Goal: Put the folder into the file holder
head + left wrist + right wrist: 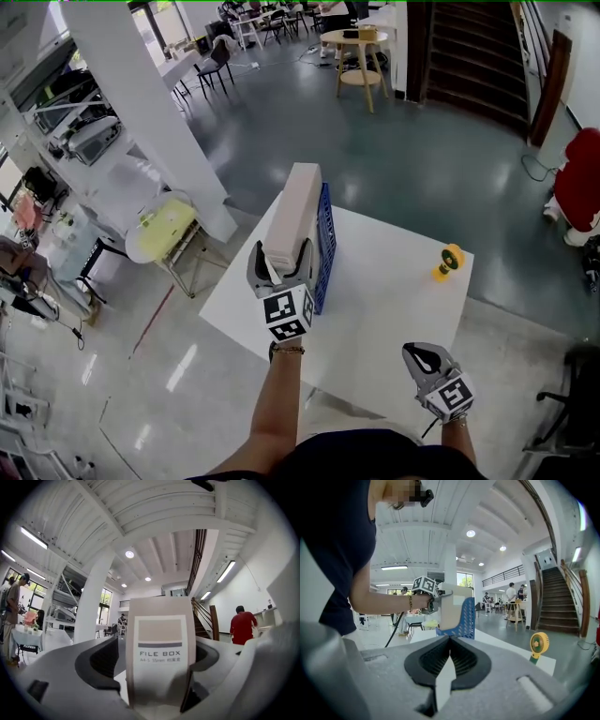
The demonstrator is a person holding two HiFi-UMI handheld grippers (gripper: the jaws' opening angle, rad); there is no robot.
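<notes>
The main part of the job looks done. The folder point(292, 211), a pale box file, stands upright in the blue file holder point(325, 246) with its flat side along the holder's perforated wall. In the right gripper view the holder's blue base shows under the folder's lower edge, so I judge it seated rather than hanging above the slot. The holder rests on the white counter point(394, 281). The left gripper point(284, 253) is at the holder's near end, held level, its jaws set wide on either side of the folder's labelled spine. In the left gripper view a strip of counter and floor shows between one pad and the spine, while the other pad lies close against it, so the folder looks free of any clamp. The right gripper point(424, 354) is well to the right of the holder and nearer the person, its jaws closed together on nothing, taking no part. A small yellow fan point(449, 261) stands well to the right of the holder, out of the way. Little seems left: draw the left gripper straight back from the holder's near end without dragging the spine or tipping the holder. Whether the folder's far end sits fully home against the holder's back I cannot tell, as no view shows it.
</notes>
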